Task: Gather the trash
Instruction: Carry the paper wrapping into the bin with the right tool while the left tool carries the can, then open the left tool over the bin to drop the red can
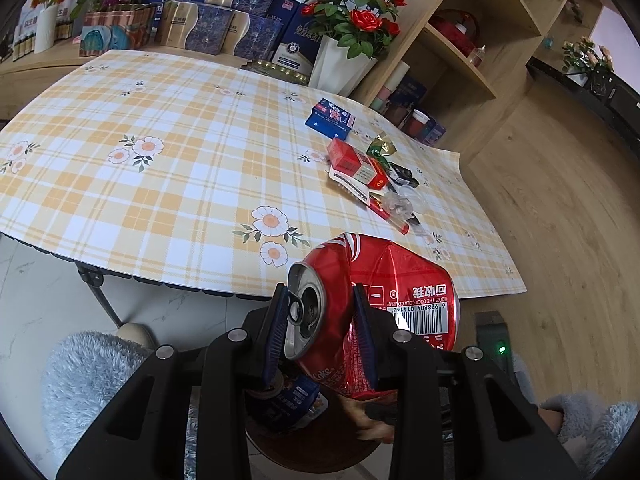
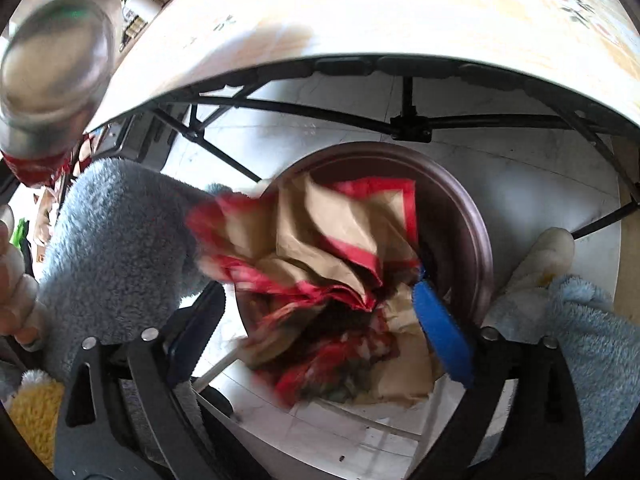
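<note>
My left gripper [image 1: 320, 292] is shut on a crushed red cola can [image 1: 384, 280], held on its side just off the table's near edge and above a dark brown bin [image 1: 312, 452]. The can's blurred base [image 2: 52, 52] also shows at the top left of the right wrist view. My right gripper [image 2: 318, 292] is open wide over the bin's rim [image 2: 472, 216]. A crumpled red and brown paper wrapper [image 2: 320, 240] lies loose and blurred between the fingers, partly inside the bin. A blue packet [image 1: 288, 404] lies in the bin.
More litter lies on the checked tablecloth [image 1: 160, 160]: a blue box [image 1: 330, 118], a red box [image 1: 356, 162] and small wrappers [image 1: 396, 200]. A flower vase [image 1: 344, 64] and wooden shelves [image 1: 460, 60] stand behind. The table's black frame [image 2: 408, 124] and a fluffy blue sleeve [image 2: 116, 240] crowd the bin.
</note>
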Motion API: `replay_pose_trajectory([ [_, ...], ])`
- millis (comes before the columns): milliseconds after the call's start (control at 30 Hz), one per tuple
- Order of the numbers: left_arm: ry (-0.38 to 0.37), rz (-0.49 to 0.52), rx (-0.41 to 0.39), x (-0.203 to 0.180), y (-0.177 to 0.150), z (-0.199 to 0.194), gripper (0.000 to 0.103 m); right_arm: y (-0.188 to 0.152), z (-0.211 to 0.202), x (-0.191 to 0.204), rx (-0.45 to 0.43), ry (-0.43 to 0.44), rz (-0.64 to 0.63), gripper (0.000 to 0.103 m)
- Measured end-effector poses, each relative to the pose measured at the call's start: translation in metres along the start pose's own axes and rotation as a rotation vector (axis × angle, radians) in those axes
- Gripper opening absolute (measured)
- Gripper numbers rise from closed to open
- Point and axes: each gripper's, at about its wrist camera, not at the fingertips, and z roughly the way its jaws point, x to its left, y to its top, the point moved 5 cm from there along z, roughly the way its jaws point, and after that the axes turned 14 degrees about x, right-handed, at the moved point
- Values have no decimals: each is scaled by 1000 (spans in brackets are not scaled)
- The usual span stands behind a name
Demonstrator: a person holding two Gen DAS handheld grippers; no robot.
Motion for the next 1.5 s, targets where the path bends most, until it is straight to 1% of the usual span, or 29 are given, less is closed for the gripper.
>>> replay_pose_trajectory([
  [200,18,31,4,-6,-3,3,32,-3,-24,-6,-76,8,34,97],
  [300,25,42,13,-11,-6,6,32,-3,-45,-11,-145,22,48,97],
  [367,26,47,21,-13,-8,9,32,-4,-60,-15,-201,1,50,97],
  [467,26,72,33,-18,-8,11,32,-7,-87,-20,-295,-65,38,97],
  [533,26,107,45,-24,-7,13,32,-10,-103,-26,-354,-110,24,97],
  [600,12,142,74,-31,-5,17,32,-14,-119,-31,-417,-171,13,97],
  [633,6,156,80,-35,-4,18,32,-17,-129,-35,-458,-215,9,97],
  [767,-1,223,105,-47,-2,26,32,-27,-151,-47,-574,-350,2,97],
  [867,16,276,134,-55,-8,37,32,-35,-162,-61,-643,-408,27,97],
  [933,27,306,162,-59,-15,47,32,-39,-166,-68,-675,-413,58,97],
  [1067,22,302,205,-59,-28,61,32,-45,-161,-78,-699,-424,129,97],
  [1133,18,287,232,-57,-34,70,32,-44,-157,-77,-690,-429,125,97],
  [1267,46,296,282,-55,-43,85,32,-41,-150,-77,-666,-435,120,97],
  [1367,48,310,322,-55,-47,95,32,-44,-150,-78,-674,-427,135,97],
  [1500,39,327,352,-57,-52,101,32,-46,-152,-81,-680,-414,157,97],
])
